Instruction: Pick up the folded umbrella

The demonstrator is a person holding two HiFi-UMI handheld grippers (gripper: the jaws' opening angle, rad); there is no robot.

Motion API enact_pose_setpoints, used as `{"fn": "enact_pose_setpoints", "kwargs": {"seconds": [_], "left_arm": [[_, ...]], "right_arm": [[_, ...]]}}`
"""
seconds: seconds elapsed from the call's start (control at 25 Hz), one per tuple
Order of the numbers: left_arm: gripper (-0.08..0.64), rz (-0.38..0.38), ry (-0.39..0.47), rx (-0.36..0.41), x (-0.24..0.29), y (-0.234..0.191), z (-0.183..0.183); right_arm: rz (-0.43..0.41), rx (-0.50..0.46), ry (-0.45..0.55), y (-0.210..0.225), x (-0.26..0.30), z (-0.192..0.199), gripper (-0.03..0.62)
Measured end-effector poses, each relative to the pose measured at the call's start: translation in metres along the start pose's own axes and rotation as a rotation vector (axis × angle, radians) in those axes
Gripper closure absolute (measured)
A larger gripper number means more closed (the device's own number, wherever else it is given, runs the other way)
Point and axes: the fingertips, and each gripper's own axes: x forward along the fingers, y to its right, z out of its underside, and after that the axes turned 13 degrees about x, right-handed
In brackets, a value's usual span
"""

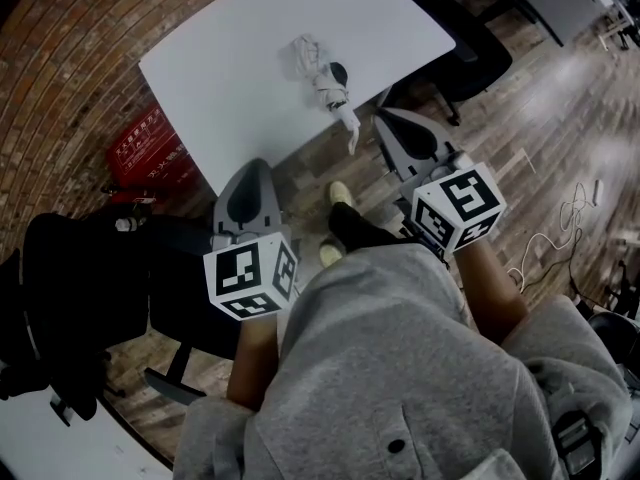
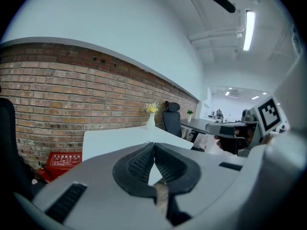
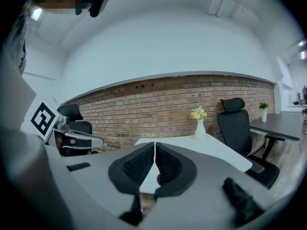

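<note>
both tongs are pressed shut with nothing between the pads; the left gripper point(image 2: 154, 146) shows its ribbed pads meeting at the tip, with only a sliver of white table edge through the gap below, and the right gripper point(image 3: 154, 146) reads the same; in the head view i hold them side by side over the floor, short of the white table point(image 1: 220, 63), neither touching anything; the folded umbrella point(image 1: 325, 80) lies on that table near its front edge, ahead of both tongs and nearer the right one; its long axis runs diagonally, the bunched pale canopy end farther in and to the left, the slim end pointing toward me and to the right, poking over the table's edge; that slim end sits just ahead of the right gripper's tip, while the left one is well apart from it; i judge the right hand the nearer and better lined up; its jaws must part before closing crosswise on the umbrella's body; neither gripper view shows the umbrella clearly
</note>
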Motion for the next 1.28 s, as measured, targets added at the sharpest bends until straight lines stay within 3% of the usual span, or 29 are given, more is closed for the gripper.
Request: {"fn": "enact_pose_setpoints", "kwargs": {"seconds": [0.32, 0.92, 0.96, 1.08, 1.28], "left_arm": [[0.546, 0.001, -0.024, -0.017, 0.048, -0.02, -0.008], [0.545, 0.01, -0.116, -0.04, 0.135, -0.045, -0.002], [0.546, 0.011, -0.12, -0.041, 0.139, -0.046, -0.002], [0.545, 0.01, -0.136, -0.047, 0.152, -0.048, -0.002], [0.545, 0.007, -0.161, -0.052, 0.174, -0.054, 0.0]], "right_arm": [[0.028, 0.007, -0.062, 0.029, 0.046, -0.004, 0.568], [0.064, 0.087, -0.268, 0.095, 0.125, 0.028, 0.562], [0.059, 0.091, -0.288, 0.097, 0.13, 0.032, 0.551], [0.057, 0.084, -0.36, 0.103, 0.143, 0.046, 0.431], [0.062, 0.069, -0.48, 0.117, 0.165, 0.069, 0.388]]}}
